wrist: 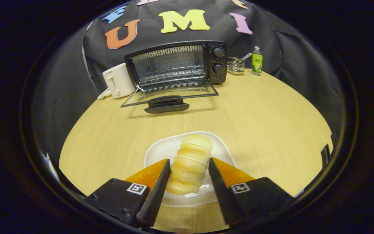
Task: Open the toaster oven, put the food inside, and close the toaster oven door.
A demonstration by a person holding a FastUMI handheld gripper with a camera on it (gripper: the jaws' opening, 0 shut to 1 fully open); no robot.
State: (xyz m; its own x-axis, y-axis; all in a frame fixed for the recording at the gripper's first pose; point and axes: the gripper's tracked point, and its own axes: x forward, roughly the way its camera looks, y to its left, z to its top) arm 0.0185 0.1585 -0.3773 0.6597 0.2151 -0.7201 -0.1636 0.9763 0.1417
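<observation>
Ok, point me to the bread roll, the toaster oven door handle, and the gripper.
bread roll (190,167), gripper view, middle of its ridged crust.
toaster oven door handle (167,106), gripper view, centre of the dark grip on the lowered door.
gripper (188,164), gripper view, midway between its fingertips, flanking the roll.

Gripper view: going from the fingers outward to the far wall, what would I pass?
Open fingers flanking a pale ridged bread roll → white plate → bare wooden table → dropped-open glass door → black toaster oven.
</observation>
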